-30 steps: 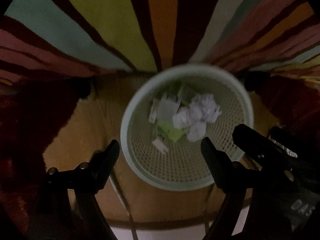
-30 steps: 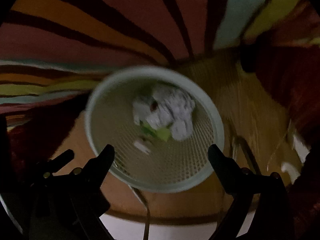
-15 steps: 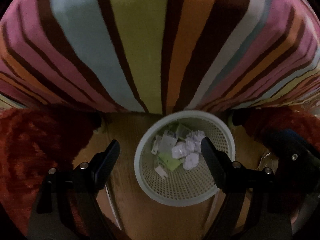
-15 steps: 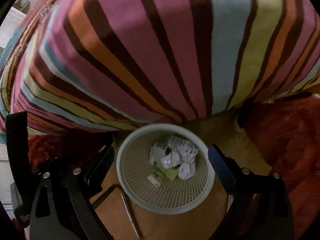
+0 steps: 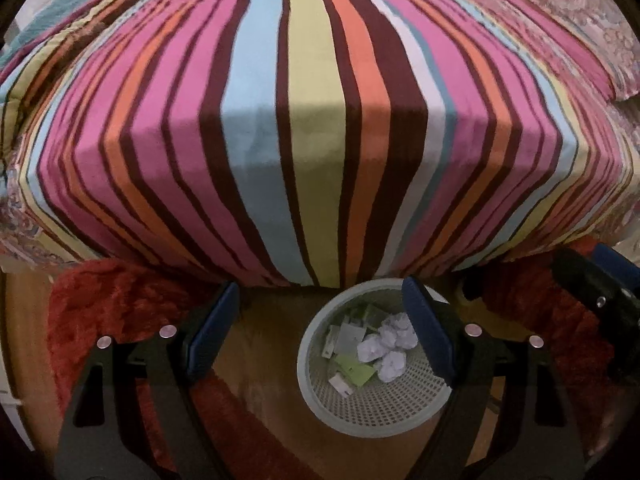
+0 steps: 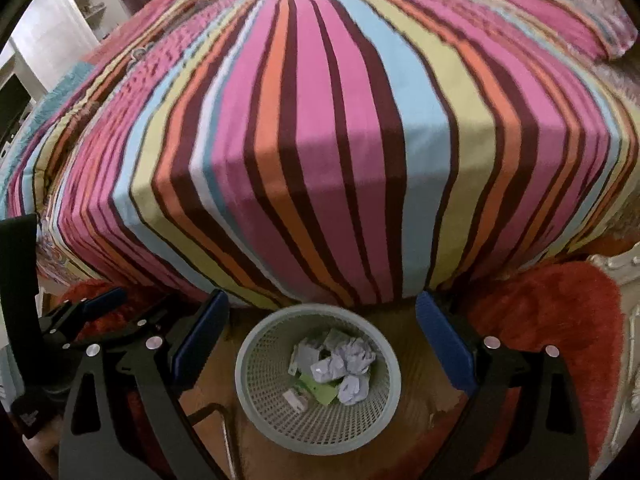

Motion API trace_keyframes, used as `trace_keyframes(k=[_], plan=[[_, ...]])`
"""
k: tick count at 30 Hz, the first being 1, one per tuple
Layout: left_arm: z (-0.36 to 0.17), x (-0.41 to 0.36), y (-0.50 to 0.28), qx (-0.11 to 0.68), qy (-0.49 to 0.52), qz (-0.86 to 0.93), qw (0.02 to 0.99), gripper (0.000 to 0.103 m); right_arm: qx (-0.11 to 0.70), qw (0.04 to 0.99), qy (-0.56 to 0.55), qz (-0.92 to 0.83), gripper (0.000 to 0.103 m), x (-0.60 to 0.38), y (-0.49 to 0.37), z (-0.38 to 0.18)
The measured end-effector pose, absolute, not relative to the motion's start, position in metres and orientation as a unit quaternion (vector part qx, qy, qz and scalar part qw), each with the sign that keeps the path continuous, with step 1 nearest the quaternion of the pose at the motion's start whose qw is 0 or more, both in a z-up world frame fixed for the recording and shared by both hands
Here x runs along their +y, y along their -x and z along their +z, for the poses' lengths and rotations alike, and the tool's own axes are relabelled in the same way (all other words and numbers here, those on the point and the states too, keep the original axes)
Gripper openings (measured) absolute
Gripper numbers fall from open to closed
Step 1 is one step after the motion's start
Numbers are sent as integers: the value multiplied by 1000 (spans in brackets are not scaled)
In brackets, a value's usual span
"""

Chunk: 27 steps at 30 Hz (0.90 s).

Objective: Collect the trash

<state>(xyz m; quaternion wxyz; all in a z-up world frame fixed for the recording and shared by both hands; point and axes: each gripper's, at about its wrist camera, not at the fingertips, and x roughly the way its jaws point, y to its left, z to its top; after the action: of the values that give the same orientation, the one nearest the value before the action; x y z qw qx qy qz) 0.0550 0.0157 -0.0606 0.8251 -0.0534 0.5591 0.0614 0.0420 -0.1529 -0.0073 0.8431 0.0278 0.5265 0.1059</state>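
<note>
A pale green mesh waste basket (image 5: pixel 372 412) stands on the wooden floor at the foot of the bed; it also shows in the right wrist view (image 6: pixel 264 408). Inside lie crumpled white paper balls (image 5: pixel 390 344) (image 6: pixel 352 360), flat white scraps and a green card (image 5: pixel 354 370) (image 6: pixel 320 390). My left gripper (image 5: pixel 320 332) is open and empty, high above the basket. My right gripper (image 6: pixel 322 340) is open and empty, also high above it. The left gripper shows at the left edge of the right wrist view (image 6: pixel 92 308).
A bed with a striped cover (image 5: pixel 320 120) (image 6: pixel 340 140) fills the upper part of both views. Red shaggy rugs (image 5: pixel 120 304) (image 6: pixel 560 320) lie on the floor on both sides of the basket. White furniture (image 6: pixel 52 28) stands at far left.
Both grippers have risen and pulled back from the basket, which now looks smaller and lower in view. The bed top has come into sight.
</note>
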Motion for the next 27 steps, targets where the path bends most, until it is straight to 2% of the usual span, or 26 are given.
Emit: trace_keyframes(k=[17, 27], plan=[[3, 11, -31, 472, 43, 70, 878, 81, 460, 884, -2, 86, 90, -153, -20, 33], [17, 1, -25, 453, 7, 84, 888, 81, 451, 889, 4, 80, 90, -154, -18, 41]])
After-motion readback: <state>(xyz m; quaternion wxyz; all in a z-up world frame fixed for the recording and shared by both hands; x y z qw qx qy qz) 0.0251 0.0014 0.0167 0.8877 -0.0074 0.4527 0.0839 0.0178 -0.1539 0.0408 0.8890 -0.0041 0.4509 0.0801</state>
